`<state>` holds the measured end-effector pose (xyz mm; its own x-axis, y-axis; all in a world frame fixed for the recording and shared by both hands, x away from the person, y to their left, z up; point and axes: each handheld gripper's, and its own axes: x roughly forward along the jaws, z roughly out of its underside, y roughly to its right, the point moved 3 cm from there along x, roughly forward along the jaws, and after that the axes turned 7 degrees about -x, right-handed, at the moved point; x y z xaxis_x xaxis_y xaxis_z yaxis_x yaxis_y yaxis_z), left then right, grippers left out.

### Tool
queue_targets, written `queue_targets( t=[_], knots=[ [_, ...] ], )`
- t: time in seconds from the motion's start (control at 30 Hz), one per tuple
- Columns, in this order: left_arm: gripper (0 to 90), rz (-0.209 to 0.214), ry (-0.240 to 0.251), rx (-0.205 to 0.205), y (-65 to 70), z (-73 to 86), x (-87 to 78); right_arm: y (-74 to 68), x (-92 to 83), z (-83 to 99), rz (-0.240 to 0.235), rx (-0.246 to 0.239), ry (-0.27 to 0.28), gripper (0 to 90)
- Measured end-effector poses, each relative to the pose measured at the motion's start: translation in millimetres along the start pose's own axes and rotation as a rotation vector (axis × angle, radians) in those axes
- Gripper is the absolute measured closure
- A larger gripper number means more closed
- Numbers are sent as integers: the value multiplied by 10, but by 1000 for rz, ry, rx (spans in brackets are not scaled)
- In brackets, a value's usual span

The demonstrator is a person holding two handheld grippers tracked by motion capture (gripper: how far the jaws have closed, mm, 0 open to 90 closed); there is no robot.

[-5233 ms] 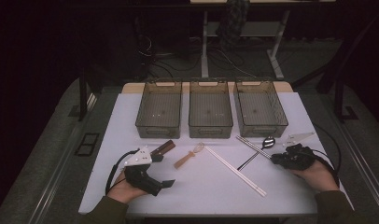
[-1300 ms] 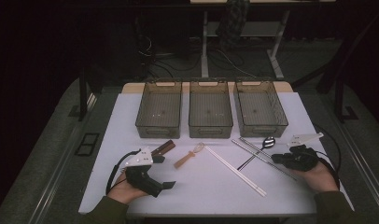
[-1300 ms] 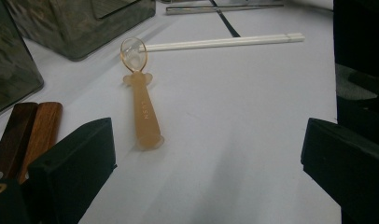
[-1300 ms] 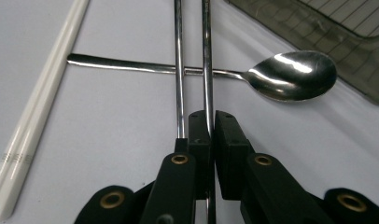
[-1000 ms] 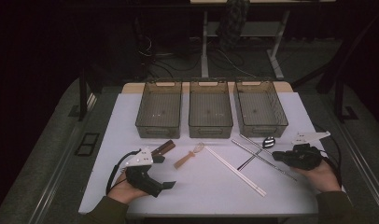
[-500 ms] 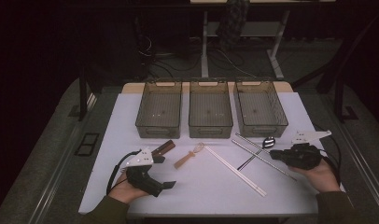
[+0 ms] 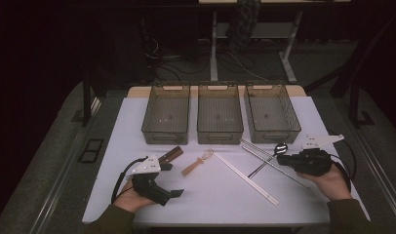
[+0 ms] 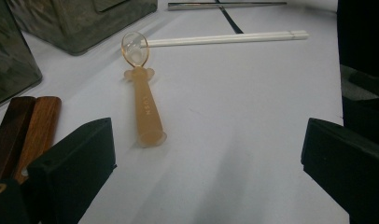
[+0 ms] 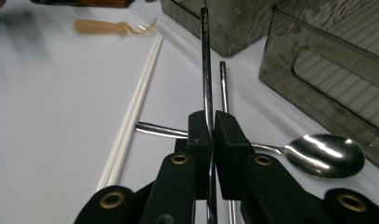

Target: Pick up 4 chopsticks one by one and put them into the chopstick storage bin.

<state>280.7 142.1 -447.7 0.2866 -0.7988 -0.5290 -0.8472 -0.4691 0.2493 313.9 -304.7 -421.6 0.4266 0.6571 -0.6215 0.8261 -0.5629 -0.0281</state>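
Since earlier, right gripper [image 9: 210, 140] has slid left, now clamping one metal chopstick [image 9: 205, 60]; left gripper [image 8: 206, 172] gapes empty; all three bins [image 7: 220, 113] unfilled; sorting barely begun.

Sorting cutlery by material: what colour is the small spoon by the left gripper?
Translucent amber-orange: the small spoon shows best in the left gripper view.

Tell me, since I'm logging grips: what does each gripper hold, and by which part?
The right gripper is shut on one thin metal chopstick, clamped partway along its shaft. The left gripper stands open, holding nothing.
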Motion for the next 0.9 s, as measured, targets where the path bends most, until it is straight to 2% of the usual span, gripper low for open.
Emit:
queue_targets(
  t=[0.23,0.47,0.9],
  knots=[
    [13,2,4,-1,5,-1,-3,-37,20,-115,-18,-5,35,851],
    [13,-2,3,-5,-2,-1,-2,-83,65,-235,-31,-30,48,851],
    [13,4,6,-4,6,-4,7,-131,125,-387,-51,-40,69,853]
  ],
)
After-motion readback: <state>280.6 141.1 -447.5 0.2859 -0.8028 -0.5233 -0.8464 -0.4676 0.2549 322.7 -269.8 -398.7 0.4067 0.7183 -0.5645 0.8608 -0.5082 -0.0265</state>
